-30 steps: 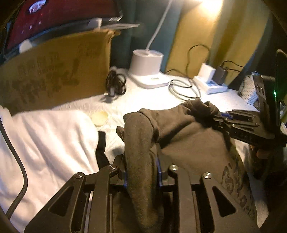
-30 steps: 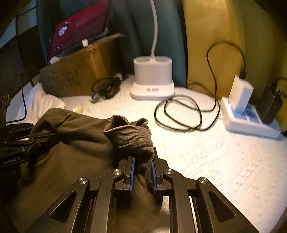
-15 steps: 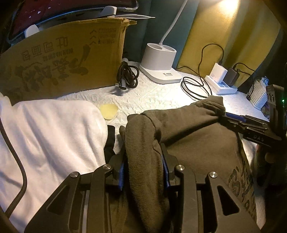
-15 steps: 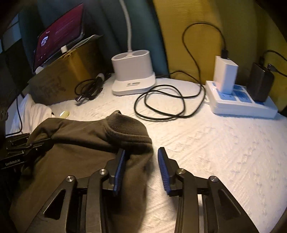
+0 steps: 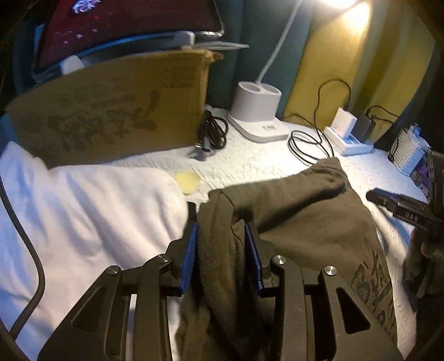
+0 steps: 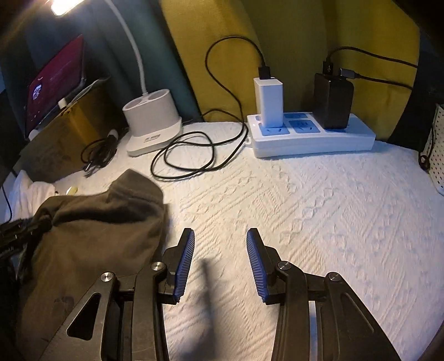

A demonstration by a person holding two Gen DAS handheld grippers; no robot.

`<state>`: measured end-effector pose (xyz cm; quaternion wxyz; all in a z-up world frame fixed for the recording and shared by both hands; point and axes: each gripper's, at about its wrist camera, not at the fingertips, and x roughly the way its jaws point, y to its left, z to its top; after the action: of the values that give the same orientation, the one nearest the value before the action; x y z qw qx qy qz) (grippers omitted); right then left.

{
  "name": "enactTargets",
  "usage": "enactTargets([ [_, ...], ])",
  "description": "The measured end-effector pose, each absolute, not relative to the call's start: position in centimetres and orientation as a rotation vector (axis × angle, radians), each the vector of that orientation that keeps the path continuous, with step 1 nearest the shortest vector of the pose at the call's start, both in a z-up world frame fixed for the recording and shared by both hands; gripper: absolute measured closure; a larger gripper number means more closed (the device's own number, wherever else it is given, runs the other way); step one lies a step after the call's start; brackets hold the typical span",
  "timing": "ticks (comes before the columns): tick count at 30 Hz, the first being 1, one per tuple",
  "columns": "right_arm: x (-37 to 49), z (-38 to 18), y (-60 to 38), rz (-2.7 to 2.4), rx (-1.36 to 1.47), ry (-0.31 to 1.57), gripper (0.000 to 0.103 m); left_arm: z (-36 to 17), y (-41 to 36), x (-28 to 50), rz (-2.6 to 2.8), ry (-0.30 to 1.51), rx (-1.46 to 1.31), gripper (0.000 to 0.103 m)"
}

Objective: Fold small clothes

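At lower centre of the left wrist view, the left gripper (image 5: 220, 251) straddles a fold of the olive sweatshirt (image 5: 305, 219) without clamping it; the right gripper (image 6: 220, 261) is spread, empty, over the white bedspread (image 6: 319, 211).

The dark olive-brown soft garment (image 5: 310, 222) runs off the bottom edge in the left wrist view, so its lower part is hidden. The dark printed letters (image 5: 374, 294) on it are too blurry to read. The print on the brown cardboard box (image 5: 111, 116) is blurry too. The red-lit screen (image 5: 125, 25) is cut off at the top.
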<state>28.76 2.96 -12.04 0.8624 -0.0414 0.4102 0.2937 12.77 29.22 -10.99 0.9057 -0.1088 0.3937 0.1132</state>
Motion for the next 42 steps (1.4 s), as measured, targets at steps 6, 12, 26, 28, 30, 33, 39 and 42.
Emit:
enactTargets([
  [6,27.1,-11.6,3.3,0.643,-0.101,0.848,0.062,-10.0,28.9,11.2,0.259,0.787,-0.207,0.069],
  [12,25.4,-11.0,2.4,0.648,-0.099,0.832,0.062,-9.2,27.7,9.7,0.253,0.765,-0.196,0.069],
  [26,21.4,-9.7,-0.8,0.643,-0.091,0.800,0.062,-8.6,23.7,7.2,0.212,0.751,-0.167,0.068],
  [28,20.7,-9.4,-1.4,0.643,-0.091,0.793,0.062,-8.6,22.8,6.9,0.202,0.752,-0.160,0.068],
  [30,20.1,-9.1,-2.0,0.642,-0.091,0.787,0.062,-8.5,22.1,6.6,0.192,0.752,-0.156,0.068],
  [33,19.1,-8.8,-3.1,0.640,-0.088,0.778,0.062,-8.6,20.7,6.4,0.173,0.757,-0.148,0.068],
  [39,17.4,-8.4,-5.7,0.627,-0.087,0.766,0.062,-8.7,17.6,6.2,0.127,0.774,-0.123,0.068],
  [42,16.9,-8.2,-7.4,0.612,-0.082,0.762,0.062,-8.7,16.1,6.4,0.106,0.781,-0.114,0.067],
])
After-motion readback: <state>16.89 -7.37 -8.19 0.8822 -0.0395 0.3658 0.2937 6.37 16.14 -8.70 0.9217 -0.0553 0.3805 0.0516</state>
